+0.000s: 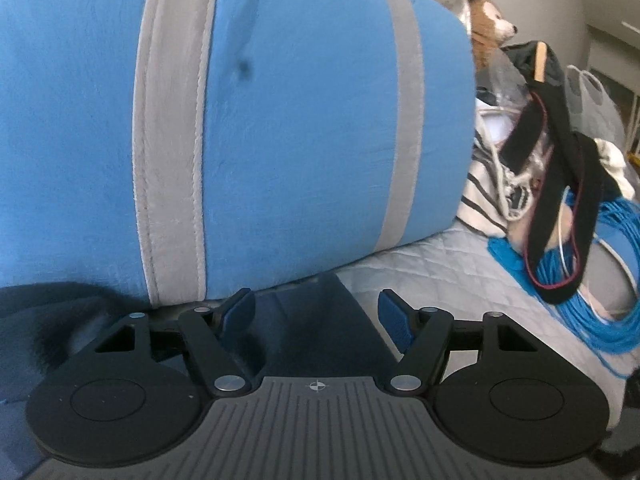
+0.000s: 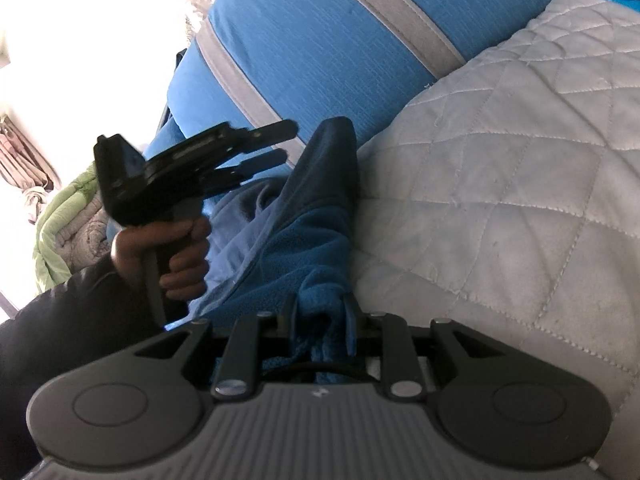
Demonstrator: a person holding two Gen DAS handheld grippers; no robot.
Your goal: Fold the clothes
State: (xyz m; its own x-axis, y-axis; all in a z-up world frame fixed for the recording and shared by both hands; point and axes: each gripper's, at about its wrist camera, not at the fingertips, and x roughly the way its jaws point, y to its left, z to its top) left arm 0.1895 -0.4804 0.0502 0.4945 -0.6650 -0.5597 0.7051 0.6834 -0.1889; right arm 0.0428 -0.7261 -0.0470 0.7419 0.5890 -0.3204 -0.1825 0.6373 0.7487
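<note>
A dark blue fleece garment [image 2: 316, 236] lies bunched on the grey quilted bed cover [image 2: 500, 160], along the foot of a big blue pillow. My right gripper [image 2: 320, 316] is shut on a fold of it at the near end. A hand [image 2: 180, 252] holds my left gripper [image 2: 284, 143] above the garment's far end, beside the pillow. In the left wrist view the left gripper [image 1: 316, 312] stands open. A flat dark strip of the garment [image 1: 316, 336] lies below and between its blue pads [image 1: 394, 316], untouched by them.
The blue pillow with grey stripes [image 1: 280, 120] fills the space just ahead of the left gripper. To the right are a striped cloth [image 1: 480, 204], black straps [image 1: 560, 200], a coil of blue cord [image 1: 608, 264] and a plush toy [image 1: 488, 20]. A green blanket [image 2: 64, 216] lies far left.
</note>
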